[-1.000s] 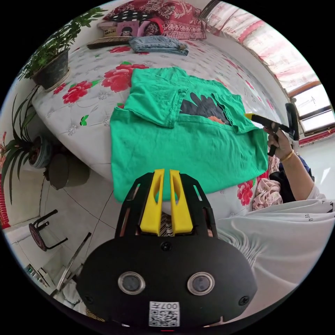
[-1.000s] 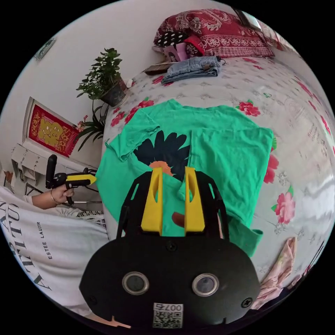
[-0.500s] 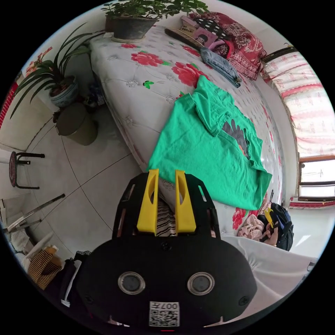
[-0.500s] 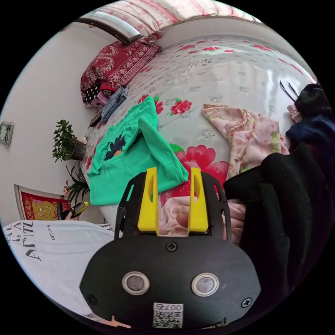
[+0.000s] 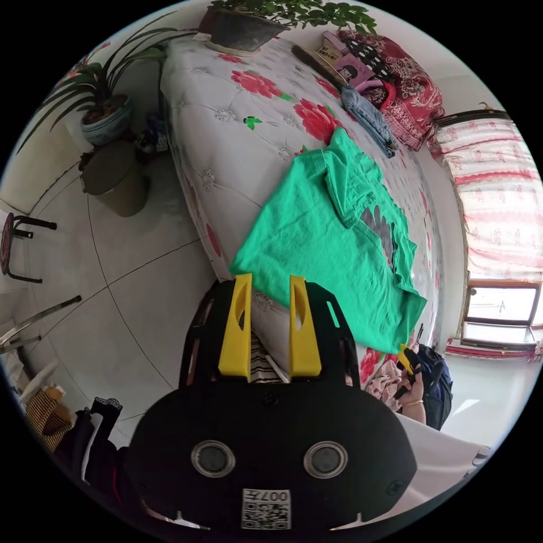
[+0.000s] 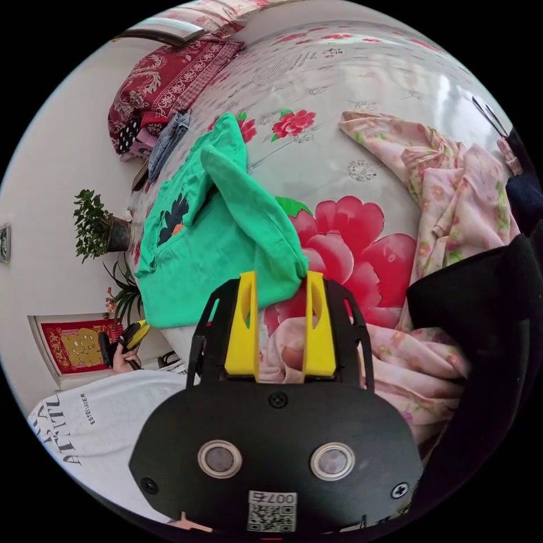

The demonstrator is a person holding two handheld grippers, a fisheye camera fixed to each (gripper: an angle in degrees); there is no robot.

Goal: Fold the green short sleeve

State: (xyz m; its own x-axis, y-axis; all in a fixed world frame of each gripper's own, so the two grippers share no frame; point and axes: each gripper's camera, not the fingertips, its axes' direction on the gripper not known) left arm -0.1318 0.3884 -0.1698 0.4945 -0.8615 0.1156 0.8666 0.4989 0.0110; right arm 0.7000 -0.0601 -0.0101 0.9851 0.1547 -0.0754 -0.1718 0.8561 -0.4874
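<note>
The green short sleeve shirt (image 5: 322, 243) lies on the flowered bed (image 5: 237, 153) with both sides folded inward and a dark flower print showing between the folds. My left gripper (image 5: 270, 281) is open, just short of the shirt's near hem corner at the bed edge. In the right gripper view the shirt (image 6: 226, 226) stretches away from me. My right gripper (image 6: 281, 277) is open, and the shirt's other hem corner reaches in between its tips. A hand holds the right gripper (image 5: 406, 359) by that corner, and the left gripper (image 6: 133, 336) is at the far side.
A pink flowered garment (image 6: 452, 186) and dark clothes (image 6: 486, 317) lie right beside the shirt. Folded jeans (image 5: 367, 116) and red pillows (image 5: 410, 79) sit at the head of the bed. Potted plants (image 5: 243, 28), a bin (image 5: 116, 181) and a stool (image 5: 17, 243) stand beside the bed.
Both grippers have dropped from over the shirt to its two near hem corners. The shirt lies as before. Both stay open.
</note>
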